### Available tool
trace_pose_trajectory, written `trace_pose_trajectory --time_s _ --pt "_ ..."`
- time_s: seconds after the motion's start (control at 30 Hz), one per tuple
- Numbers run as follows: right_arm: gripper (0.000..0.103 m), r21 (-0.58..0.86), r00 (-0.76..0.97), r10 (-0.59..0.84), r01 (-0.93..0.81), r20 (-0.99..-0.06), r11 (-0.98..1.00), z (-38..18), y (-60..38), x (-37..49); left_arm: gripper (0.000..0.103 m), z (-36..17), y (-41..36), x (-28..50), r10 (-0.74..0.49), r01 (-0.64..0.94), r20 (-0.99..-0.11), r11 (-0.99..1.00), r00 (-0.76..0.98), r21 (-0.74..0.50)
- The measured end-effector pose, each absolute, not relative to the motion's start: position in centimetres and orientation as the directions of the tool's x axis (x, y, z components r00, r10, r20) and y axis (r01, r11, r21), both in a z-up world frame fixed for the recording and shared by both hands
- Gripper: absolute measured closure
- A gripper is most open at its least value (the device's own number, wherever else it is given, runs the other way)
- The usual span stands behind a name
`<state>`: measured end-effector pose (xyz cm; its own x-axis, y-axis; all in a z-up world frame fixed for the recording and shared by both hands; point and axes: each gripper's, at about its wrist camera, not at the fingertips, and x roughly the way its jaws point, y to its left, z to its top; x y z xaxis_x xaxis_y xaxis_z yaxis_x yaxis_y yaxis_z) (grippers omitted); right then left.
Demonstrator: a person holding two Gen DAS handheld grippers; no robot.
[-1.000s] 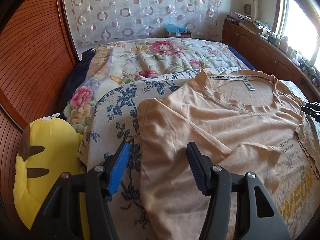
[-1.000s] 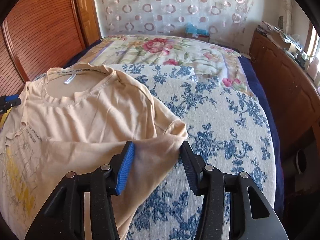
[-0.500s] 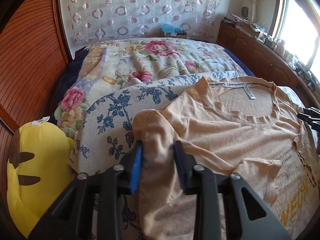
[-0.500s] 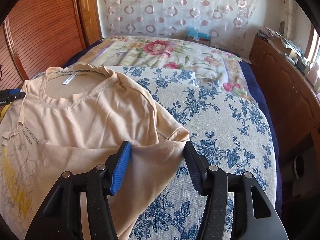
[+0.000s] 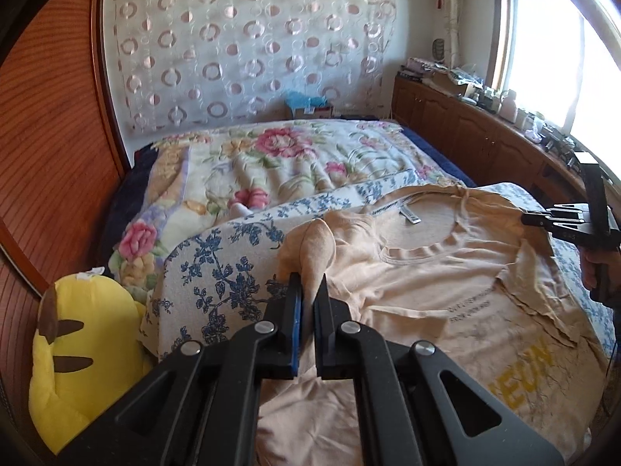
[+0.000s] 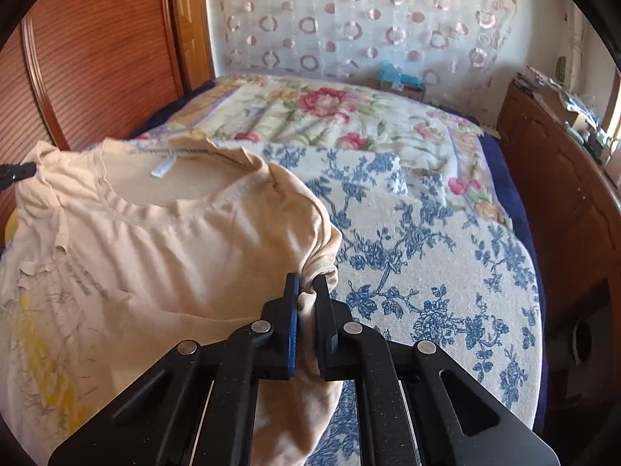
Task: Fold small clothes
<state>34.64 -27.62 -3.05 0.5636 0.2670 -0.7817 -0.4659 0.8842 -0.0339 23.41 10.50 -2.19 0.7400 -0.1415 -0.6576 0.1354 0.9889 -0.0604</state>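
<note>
A beige T-shirt [image 5: 446, 283] with yellow print lies on a blue-flowered cloth [image 5: 217, 283] on the bed, neck away from me. My left gripper [image 5: 308, 283] is shut on the shirt's left shoulder fold, lifted a little. My right gripper [image 6: 306, 287] is shut on the shirt's [image 6: 174, 248] right sleeve edge over the cloth [image 6: 427, 272]. The right gripper also shows at the right edge of the left wrist view [image 5: 543, 221], and the left gripper's tip at the left edge of the right wrist view [image 6: 17, 171].
A yellow plush toy [image 5: 77, 353] lies at the bed's left edge. A floral blanket [image 5: 279, 159] covers the far half of the bed. A wooden wall [image 5: 50, 124] stands on the left. A wooden cabinet [image 5: 485, 132] with clutter runs along the right under the window.
Both grippers closed on the shirt: the left on the left shoulder fold, the right on the right sleeve. Both pinched edges are now raised off the bed.
</note>
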Motion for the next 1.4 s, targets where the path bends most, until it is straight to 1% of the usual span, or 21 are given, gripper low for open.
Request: trace_pose_trajectory --time_s 0.3,0.47,0.63,0.73,0.9,1.03,1.27,1.4 --pt "0.099 0.008 0.615 0.342 -0.479 -0.710 0.878 1.2 -27.5 30.5 0.101 0.4 8.7 18.4 -0.162 0.168 -0.605 0.985 0.780 -0.046" --pt "0.099 -0.023 0.639 0.338 -0.487 -0.691 0.873 3.0 -27.5 28.2 0.101 1.7 8.0 15.5 -0.169 0.180 -0.579 0.983 0.797 -0.038" --pt "0.099 -0.019 0.661 0.361 -0.494 -0.658 0.870 5.0 -28.2 25.2 0.101 2.5 8.0 12.2 -0.164 0.176 -0.557 0.984 0.814 -0.031" --pt "0.099 -0.014 0.668 0.373 -0.498 -0.643 0.867 5.5 -28.8 23.0 0.101 2.2 8.4 9.1 -0.163 0.159 -0.532 0.986 0.831 -0.054" --pt "0.099 0.013 0.659 0.394 -0.504 -0.640 0.864 5.1 -30.6 17.5 0.101 0.0 9.4 4.8 -0.123 0.115 -0.541 0.992 0.832 -0.049" --pt "0.099 0.012 0.638 0.405 -0.527 -0.655 0.850 4.1 -31.2 14.3 0.101 -1.2 9.6 2.7 -0.123 0.108 -0.555 0.992 0.823 -0.060" --pt "0.099 0.065 0.606 0.427 -0.526 -0.671 0.848 2.6 -32.6 11.0 0.101 -1.3 10.1 0.5 -0.125 0.087 -0.541 0.992 0.831 -0.096" --pt "0.099 0.073 0.604 0.427 -0.521 -0.673 0.851 2.2 -33.1 9.7 0.101 -1.3 10.5 -0.5 -0.108 0.068 -0.542 0.993 0.833 -0.093"
